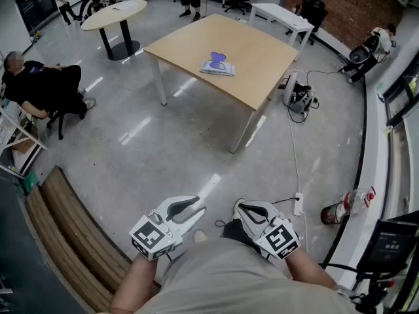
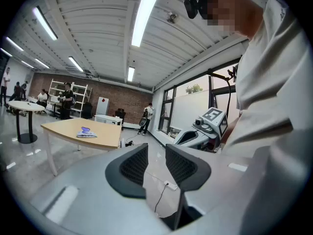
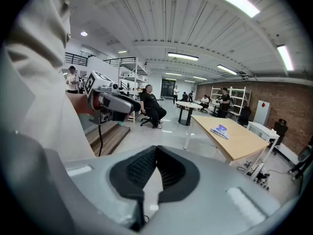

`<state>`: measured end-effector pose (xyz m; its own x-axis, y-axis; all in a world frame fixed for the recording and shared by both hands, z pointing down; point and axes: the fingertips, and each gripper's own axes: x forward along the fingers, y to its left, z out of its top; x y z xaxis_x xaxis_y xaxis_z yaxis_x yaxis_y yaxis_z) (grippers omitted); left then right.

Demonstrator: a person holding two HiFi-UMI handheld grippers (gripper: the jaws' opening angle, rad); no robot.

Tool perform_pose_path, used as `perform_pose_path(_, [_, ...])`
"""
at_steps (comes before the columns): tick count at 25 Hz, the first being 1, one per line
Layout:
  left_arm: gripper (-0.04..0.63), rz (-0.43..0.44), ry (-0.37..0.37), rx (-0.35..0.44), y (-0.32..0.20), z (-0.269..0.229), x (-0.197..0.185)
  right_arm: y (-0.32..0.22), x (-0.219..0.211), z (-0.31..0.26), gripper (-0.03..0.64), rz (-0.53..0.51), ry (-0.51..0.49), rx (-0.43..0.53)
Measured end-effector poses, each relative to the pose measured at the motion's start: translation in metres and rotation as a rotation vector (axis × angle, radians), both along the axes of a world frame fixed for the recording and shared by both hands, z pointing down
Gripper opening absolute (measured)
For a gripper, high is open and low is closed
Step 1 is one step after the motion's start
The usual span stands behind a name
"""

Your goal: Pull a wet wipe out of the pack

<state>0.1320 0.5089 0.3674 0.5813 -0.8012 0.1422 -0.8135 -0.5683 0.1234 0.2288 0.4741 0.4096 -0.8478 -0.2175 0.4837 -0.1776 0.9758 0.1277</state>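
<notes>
The wet wipe pack [image 1: 217, 65], pale with a purple print, lies flat on the far wooden table [image 1: 190, 41], well away from both grippers. It shows small in the left gripper view [image 2: 86, 132] and in the right gripper view [image 3: 219, 130]. My left gripper [image 1: 196, 208] is held close to the person's body over the floor, its jaws apart with nothing between them [image 2: 156, 152]. My right gripper [image 1: 239, 207] is beside it, and its pad tips meet with nothing held [image 3: 156, 148]. Each gripper appears in the other's view: the right gripper [image 2: 208, 126] and the left gripper [image 3: 107, 99].
Grey polished floor lies between me and the table. A wooden bench [image 1: 65, 234] runs at the lower left. A seated person [image 1: 39, 87] is at the left. A round table [image 1: 114, 15] and a white table [image 1: 281, 15] stand behind. A power strip [image 1: 298, 205] and a red extinguisher [image 1: 344, 208] lie at the right.
</notes>
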Motion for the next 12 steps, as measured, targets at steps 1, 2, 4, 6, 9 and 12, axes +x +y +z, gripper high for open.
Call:
perform_pose_path(1, [0.12,0.001,-0.006,0.0,0.0,0.0,0.0,0.001,-0.001,0.0,0.003,-0.004,0.0,0.0])
perform_pose_path(2, [0.118,0.002,-0.01,-0.002,0.0,0.001,0.0,0.002,-0.002,0.0,0.003,-0.008,0.001,-0.001])
perform_pose_path(4, [0.112,0.004,-0.001,-0.009,0.003,0.003,0.002,0.005,-0.002,0.001,0.003,-0.013,0.01,-0.004])
perform_pose_path(6, [0.112,0.004,0.013,-0.013,0.006,0.003,0.003,0.008,0.0,0.002,0.003,-0.017,0.02,-0.005])
perform_pose_path(9, [0.11,-0.001,-0.004,-0.012,0.01,0.003,0.003,0.009,-0.002,0.0,0.003,-0.024,0.024,0.003])
perform_pose_path(12, [0.11,-0.009,-0.019,-0.019,0.013,0.004,0.003,0.01,-0.004,0.0,0.003,-0.029,0.026,0.001])
